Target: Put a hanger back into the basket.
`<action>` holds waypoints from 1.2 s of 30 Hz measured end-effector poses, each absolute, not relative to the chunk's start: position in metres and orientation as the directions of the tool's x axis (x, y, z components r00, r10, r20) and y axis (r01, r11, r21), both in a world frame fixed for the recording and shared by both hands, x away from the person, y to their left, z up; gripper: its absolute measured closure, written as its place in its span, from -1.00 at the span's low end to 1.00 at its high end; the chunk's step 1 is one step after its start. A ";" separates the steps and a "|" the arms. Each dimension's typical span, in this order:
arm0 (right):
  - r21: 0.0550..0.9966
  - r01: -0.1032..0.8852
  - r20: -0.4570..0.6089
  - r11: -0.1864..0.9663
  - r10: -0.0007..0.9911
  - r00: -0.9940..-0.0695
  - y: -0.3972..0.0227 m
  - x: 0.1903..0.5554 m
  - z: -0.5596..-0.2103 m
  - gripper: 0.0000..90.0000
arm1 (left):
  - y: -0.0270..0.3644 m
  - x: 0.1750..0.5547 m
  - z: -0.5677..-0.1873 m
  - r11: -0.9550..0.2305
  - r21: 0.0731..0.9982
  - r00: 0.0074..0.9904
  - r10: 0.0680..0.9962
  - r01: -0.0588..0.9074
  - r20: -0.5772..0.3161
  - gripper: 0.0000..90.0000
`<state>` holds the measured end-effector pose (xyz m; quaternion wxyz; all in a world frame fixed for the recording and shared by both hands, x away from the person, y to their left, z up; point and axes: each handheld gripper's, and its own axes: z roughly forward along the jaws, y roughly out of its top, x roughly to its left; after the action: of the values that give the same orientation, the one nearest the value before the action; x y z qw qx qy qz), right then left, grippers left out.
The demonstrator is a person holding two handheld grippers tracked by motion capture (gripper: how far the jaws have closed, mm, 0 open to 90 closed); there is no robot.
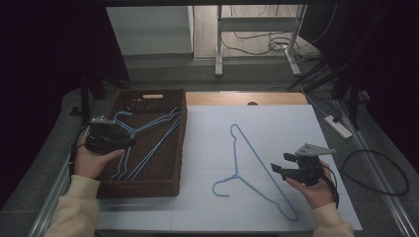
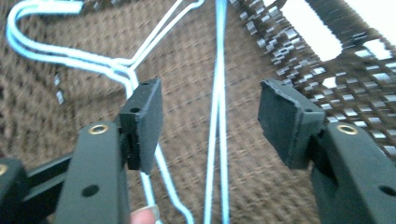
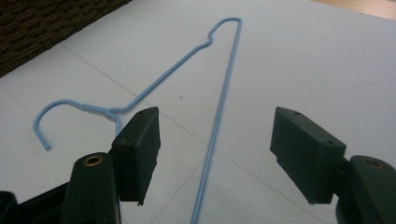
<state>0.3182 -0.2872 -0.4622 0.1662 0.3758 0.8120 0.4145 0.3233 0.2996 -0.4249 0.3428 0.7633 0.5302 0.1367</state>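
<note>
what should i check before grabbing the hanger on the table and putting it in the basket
1. Right gripper jaws open: ok.
2. Blue hanger flat on the white table, free of other things: ok.
3. Hanger's long bar lined up between the right jaws: ok in the right gripper view.
4. Left gripper open, holding nothing: ok.
5. Left gripper out of the basket: not ok, it hovers over the hangers inside.
6. Room in basket: ok.

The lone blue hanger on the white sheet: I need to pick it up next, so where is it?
In the high view the lone blue hanger lies flat on the white sheet, right of the brown basket, just left of the right tongs.
</note>
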 end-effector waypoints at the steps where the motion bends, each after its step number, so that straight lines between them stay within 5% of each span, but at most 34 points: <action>1: 0.798 0.472 0.042 0.374 0.748 -0.662 -0.287 0.318 -0.462 -0.25 | 0.298 0.321 -0.423 -0.202 0.676 0.409 0.898 0.709 -0.161 -0.13; 20: 0.801 0.475 0.053 0.365 0.747 -0.663 -0.287 0.324 -0.463 -0.26 | 0.245 0.271 -0.411 -0.212 0.822 0.579 0.799 0.528 -0.165 -0.25; 36: 0.802 0.479 0.068 0.358 0.741 -0.668 -0.282 0.318 -0.461 -0.29 | 0.225 0.259 -0.426 -0.233 0.831 0.609 0.778 0.506 -0.153 -0.25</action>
<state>0.3183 -0.2818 -0.4614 0.1550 0.3768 0.8092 0.4233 0.2591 0.2248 -0.4262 0.4585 0.7709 0.4165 0.1485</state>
